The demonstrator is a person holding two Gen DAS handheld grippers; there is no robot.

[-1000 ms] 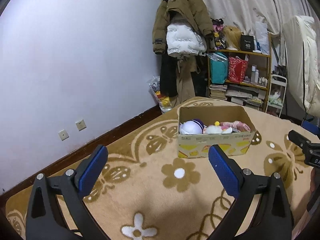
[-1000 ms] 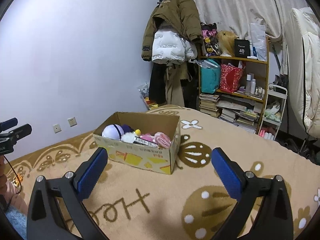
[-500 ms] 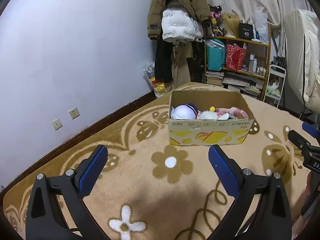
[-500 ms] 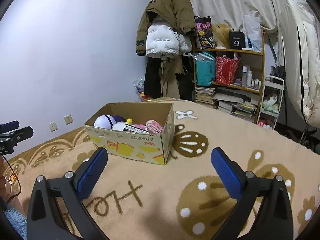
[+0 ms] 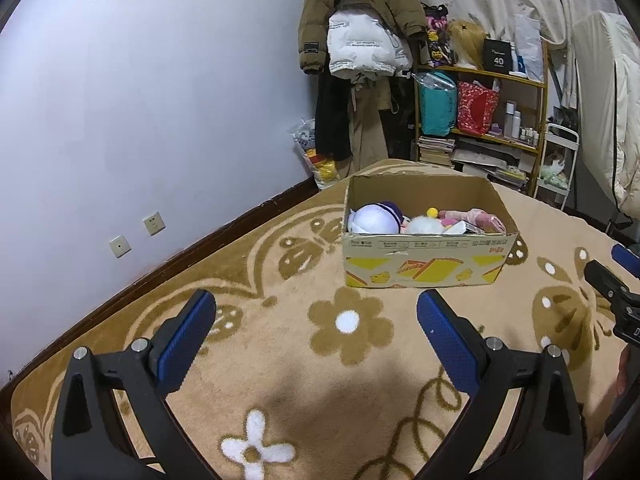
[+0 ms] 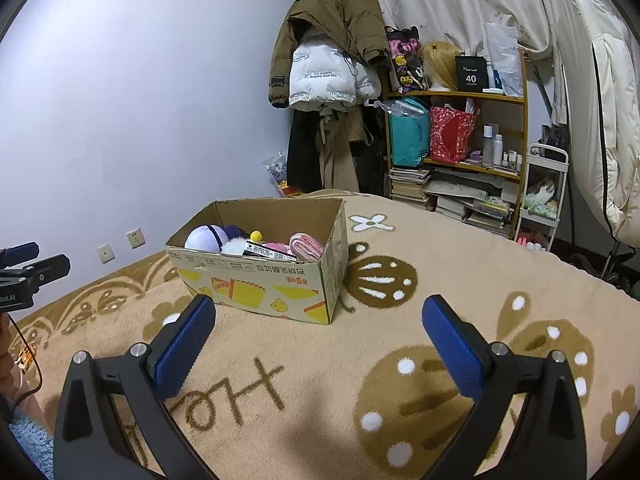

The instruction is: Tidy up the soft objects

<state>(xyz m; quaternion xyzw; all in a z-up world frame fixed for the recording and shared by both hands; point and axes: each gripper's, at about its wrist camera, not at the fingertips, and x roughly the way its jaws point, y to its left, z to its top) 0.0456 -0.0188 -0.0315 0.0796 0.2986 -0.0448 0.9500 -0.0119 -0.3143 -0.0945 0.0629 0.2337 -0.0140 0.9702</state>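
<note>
On the beige carpet [image 5: 280, 380] with brown flowers stands an open cardboard box [image 5: 424, 268], and I take this box as my landmark. Inside the box lie the soft toys [image 5: 424, 222]: a round lilac-white plush [image 6: 205, 238] at the box's left end, a fluffy white one with a yellow pompom beside it, and a pink rolled piece [image 6: 306, 247] toward the right end. A flat printed packet also lies among them.

Both tools hang in front of the box, well apart from it. The left hand-held gripper [image 5: 316, 320] has its blue pads spread wide with nothing between them, and the right hand-held gripper [image 6: 318, 322] is also spread wide and carries nothing. I see no soft thing on the carpet around the box.

This picture fits two stages. Either the toys are all collected in the box and the tidying is at its end, or the toys wait in the box to be taken out and sorted. I cannot decide between these, so I name no next move. Any reach into the box would have to come from above, over the high walls, and the plush would give way under the pads.

The box's long axis runs left to right before the left tool; from the right tool, one corner points toward us. The pink roll lies with its round end facing the right tool.
</note>
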